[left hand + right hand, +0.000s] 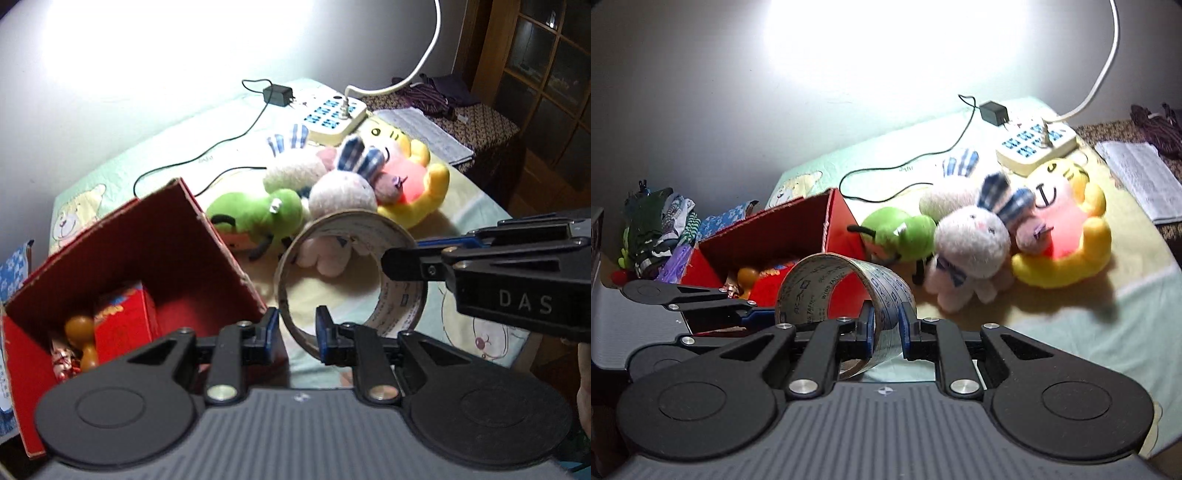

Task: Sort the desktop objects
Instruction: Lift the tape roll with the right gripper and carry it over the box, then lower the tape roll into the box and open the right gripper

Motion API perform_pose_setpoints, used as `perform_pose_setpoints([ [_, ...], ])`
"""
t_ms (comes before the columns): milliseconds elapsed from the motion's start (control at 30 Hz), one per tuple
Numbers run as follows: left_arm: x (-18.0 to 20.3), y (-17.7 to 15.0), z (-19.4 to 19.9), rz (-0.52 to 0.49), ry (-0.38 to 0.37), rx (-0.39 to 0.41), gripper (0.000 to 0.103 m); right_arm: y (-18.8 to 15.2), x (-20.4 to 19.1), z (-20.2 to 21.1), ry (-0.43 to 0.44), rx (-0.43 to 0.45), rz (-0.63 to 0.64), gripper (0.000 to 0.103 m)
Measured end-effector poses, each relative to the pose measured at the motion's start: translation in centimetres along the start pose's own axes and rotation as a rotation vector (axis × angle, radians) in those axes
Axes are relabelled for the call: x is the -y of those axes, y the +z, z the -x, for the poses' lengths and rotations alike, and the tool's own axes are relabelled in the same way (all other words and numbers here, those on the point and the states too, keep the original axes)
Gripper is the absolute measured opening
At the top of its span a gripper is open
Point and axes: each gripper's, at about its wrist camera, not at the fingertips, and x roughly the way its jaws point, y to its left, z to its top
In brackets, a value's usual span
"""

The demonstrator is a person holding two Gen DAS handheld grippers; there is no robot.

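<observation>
Right wrist view shows my right gripper (886, 326) clamping the tape roll (846, 291) wall, red box (838, 221) lying up-left; my left gripper (297, 326) brackets its rim.

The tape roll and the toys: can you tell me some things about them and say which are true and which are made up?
1. Both grippers, left and right, straddle the tape roll's wall. True.
2. The red box is empty. False: a red packet and an orange toy lie inside.
3. The green plush lies between the box and the white bunny. True.
4. The power strip has nothing plugged in. False: a white cord is plugged into it.
5. The yellow plush sits inside the box. False: it lies on the cloth beside the bunny.
</observation>
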Motion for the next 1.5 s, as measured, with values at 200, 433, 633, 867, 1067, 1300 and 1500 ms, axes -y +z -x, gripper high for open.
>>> perform_pose_setpoints([
  [200,-3.9,1.5,2.1,0.052,0.052,0.065,0.016,2.9,-3.0,-1.7,0.042,0.026,0.092,0.015],
  [433,-8.7,1.7,1.1,0.128,0.045,0.045,0.016,4.9,-6.3,-5.0,0.058,0.006,0.199,0.015],
  [633,-12.6,0.8,-2.0,0.194,-0.038,-0.035,0.016,6.0,-8.6,-8.2,0.053,-0.049,0.286,0.018],
  [867,-16.7,0.0,-4.7,0.307,-0.154,-0.068,0.016,6.9,-11.1,-10.8,0.002,-0.085,0.394,0.018],
  [1067,-18.0,-0.5,-6.3,0.305,-0.153,-0.099,0.016,6.9,-11.4,-13.6,-0.021,-0.153,0.407,0.015],
  [1300,-17.9,-0.2,-10.0,0.250,-0.165,-0.195,0.016,6.5,-11.6,-17.0,-0.088,-0.235,0.474,0.013],
  [1500,-18.5,0.6,-12.1,0.206,-0.164,-0.240,0.017,6.8,-11.5,-18.8,-0.088,-0.265,0.472,0.011],
])
